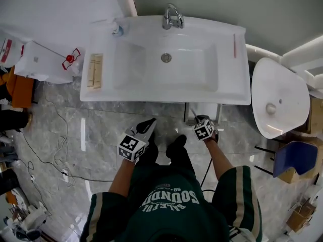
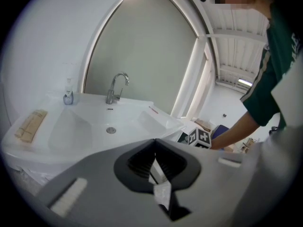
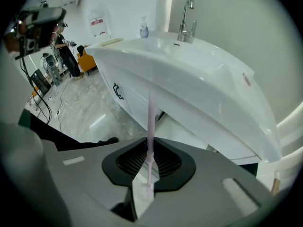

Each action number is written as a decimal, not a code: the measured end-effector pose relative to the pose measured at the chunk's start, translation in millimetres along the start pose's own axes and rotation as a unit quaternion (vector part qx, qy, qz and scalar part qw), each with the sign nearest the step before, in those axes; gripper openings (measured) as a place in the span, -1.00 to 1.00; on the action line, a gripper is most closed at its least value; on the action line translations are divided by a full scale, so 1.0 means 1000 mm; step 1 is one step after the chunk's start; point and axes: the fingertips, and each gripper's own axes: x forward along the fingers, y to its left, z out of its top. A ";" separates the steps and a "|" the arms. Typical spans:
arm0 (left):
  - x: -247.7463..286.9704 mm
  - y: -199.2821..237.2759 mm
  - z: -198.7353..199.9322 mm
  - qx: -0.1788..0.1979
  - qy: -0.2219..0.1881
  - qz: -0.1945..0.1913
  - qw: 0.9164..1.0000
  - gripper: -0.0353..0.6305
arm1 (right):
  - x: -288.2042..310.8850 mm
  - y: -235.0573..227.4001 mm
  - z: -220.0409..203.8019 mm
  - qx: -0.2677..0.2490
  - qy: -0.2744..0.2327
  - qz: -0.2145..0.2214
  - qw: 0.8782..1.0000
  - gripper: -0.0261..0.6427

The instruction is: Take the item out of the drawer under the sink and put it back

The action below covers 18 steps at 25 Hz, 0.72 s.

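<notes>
The right gripper is clamping the lower end of a thin pink rod, which is pointing up just below the front edge of the sink. The left gripper is hanging clenched on nothing. The rod is looking light, stiff and slick, so it may pivot in the pads, and a hold nearer mid-length would likely be steadier.

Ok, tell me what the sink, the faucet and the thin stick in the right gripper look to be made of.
The sink: likely glazed ceramic or cast resin; glossy white, smooth moulded basin with soft reflections.
The faucet: metal, polished chrome finish; bright mirror-like highlights.
The thin stick, clamped in the right gripper: probably plastic; pale pink, slightly translucent, smooth. Too thin to be sure.
</notes>
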 end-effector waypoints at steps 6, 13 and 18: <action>-0.018 0.010 0.029 0.027 -0.016 -0.008 0.999 -0.74 | -0.058 0.022 0.034 0.021 -0.069 -0.007 0.997 -0.78; -0.034 0.030 0.069 0.048 -0.050 -0.001 0.998 -0.74 | -0.129 0.023 0.093 0.037 -0.170 -0.021 0.985 -0.78; -0.046 0.044 0.104 0.068 -0.081 0.009 0.994 -0.74 | -0.191 0.009 0.156 0.062 -0.261 -0.031 0.963 -0.78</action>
